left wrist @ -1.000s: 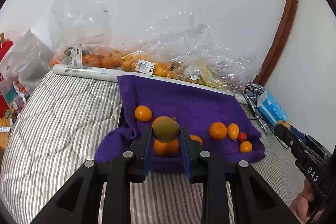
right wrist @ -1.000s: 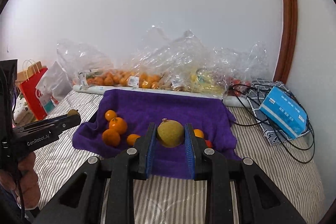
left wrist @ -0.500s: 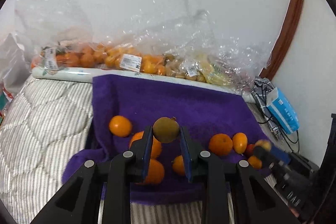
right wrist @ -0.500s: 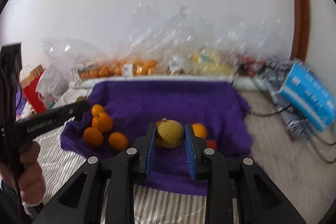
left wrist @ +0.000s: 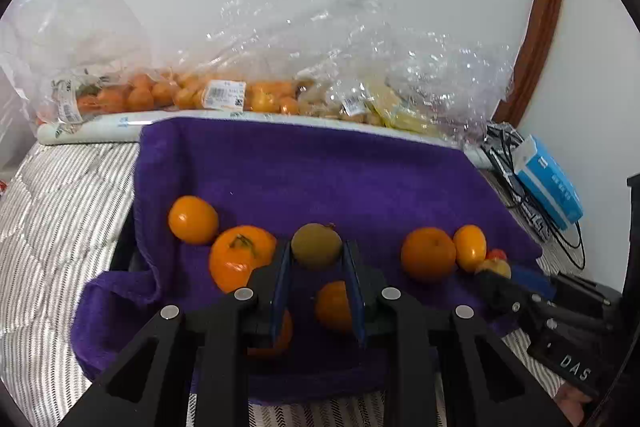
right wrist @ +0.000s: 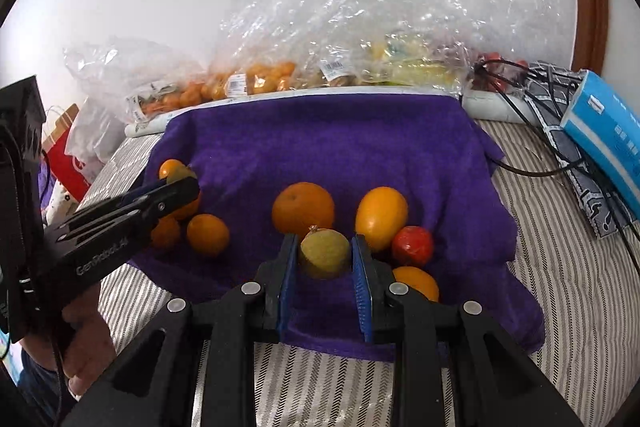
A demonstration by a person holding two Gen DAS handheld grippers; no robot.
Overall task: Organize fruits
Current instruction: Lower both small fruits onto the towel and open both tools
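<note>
So each gripper has its own small round fruit. The brownish-green fruit [left wrist: 316, 245] sits pinched at the tips of the left gripper [left wrist: 316, 255], hanging above the purple towel [left wrist: 320, 171], over the gap between the big stemmed orange [left wrist: 240, 255] on its left and a smaller orange [left wrist: 332, 305] that shows just below it between the fingers. The yellow-green fruit [right wrist: 325, 253] is clamped the same way in the right gripper [right wrist: 325, 259], low over the near part of the towel, right in front of another big orange [right wrist: 303, 209], with an oval yellow-orange fruit [right wrist: 381, 217] and a red tomato [right wrist: 412, 246] just to its right.

Both fruits are pretty much round, so no real long axis to worry about; the blue pads [right wrist: 289, 267] press on them from the sides. Neither one is touching the towel yet as far as I can tell.

What matters for the next move, I think, is straight down: both grippers point downward at the towel, and each fruit has neighbours close by. The left one belongs to the left cluster, the right one to the right cluster. My guess is they get set down in the free purple spots right under them, and they could roll on that rumpled cloth once let go.
</note>
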